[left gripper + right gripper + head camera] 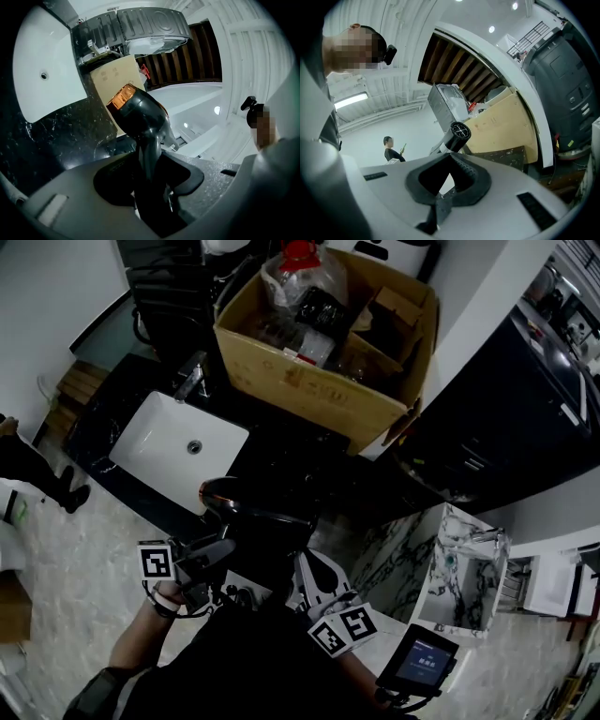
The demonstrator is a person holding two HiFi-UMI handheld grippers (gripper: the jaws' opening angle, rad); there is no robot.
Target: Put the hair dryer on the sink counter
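The hair dryer (248, 507) is dark, with a copper-orange end (123, 97), and is held in the air just in front of the black sink counter (281, 460). My left gripper (220, 554) reaches in from the left and is shut on its handle (149, 154). My right gripper (305, 573) comes from the right. In the right gripper view a black cylinder with a round ribbed end (458, 132), apparently the end of the dryer's handle, sticks out from between the shut jaws (443, 180). The white sink basin (178, 446) lies left of the dryer.
A large open cardboard box (319, 390) full of items fills the right part of the counter. The faucet (192, 376) stands behind the basin. To the right are a dark cabinet (506, 427) and a small marble washstand (459, 568). A person (389, 147) stands some way off.
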